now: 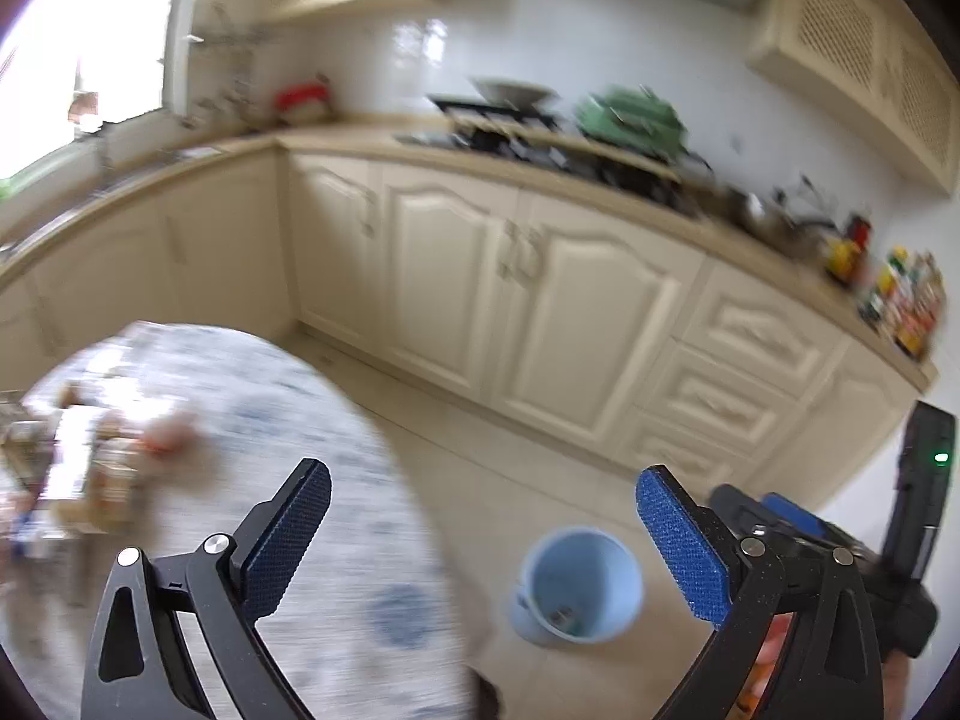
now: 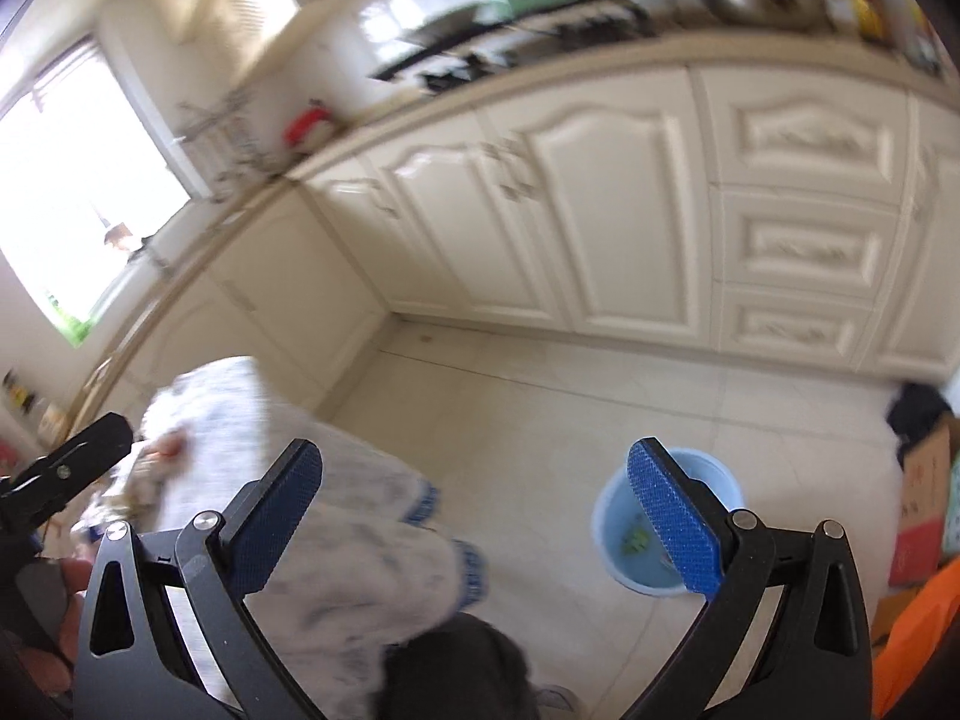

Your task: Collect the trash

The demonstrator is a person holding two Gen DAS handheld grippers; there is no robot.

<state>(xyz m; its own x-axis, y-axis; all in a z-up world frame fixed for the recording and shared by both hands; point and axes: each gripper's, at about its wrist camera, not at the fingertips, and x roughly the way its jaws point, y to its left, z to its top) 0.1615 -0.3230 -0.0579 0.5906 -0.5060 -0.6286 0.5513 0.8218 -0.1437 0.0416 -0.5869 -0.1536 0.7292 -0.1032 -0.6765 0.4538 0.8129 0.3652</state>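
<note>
Left wrist view is filled by a blurred kitchen seen from above, with the left gripper [image 1: 483,522] angled downward and its blue-padded fingers [image 1: 288,546] spread wide apart, nothing between them. A pale blue bin [image 1: 576,585] is seen on the tiled floor [image 1: 540,450] just right of a round table [image 1: 336,480] covered in a white cloth with blue patterning. The bin stands upright, its long axis vertical and its open mouth facing up toward the camera; a small piece of trash [image 1: 564,618] is seen at its bottom. A smeared cluster of items [image 1: 114,468] is seen on the far left of the table, too blurred to be told apart. Cream cabinets [image 1: 540,300] run along the wall behind.

From the right wrist view the right gripper [image 2: 474,510] is likewise tilted downward with its jaws fully parted and empty. The same bin [image 2: 618,516] is seen upright on the floor, partly hidden behind the right-hand finger [image 2: 672,522], with greenish scraps [image 2: 636,540] lying inside. The left gripper's black frame [image 2: 66,468] is seen at the left edge, well apart from the bin. A cardboard box [image 2: 924,480] and something orange [image 2: 918,630] are seen at the far right.
</note>
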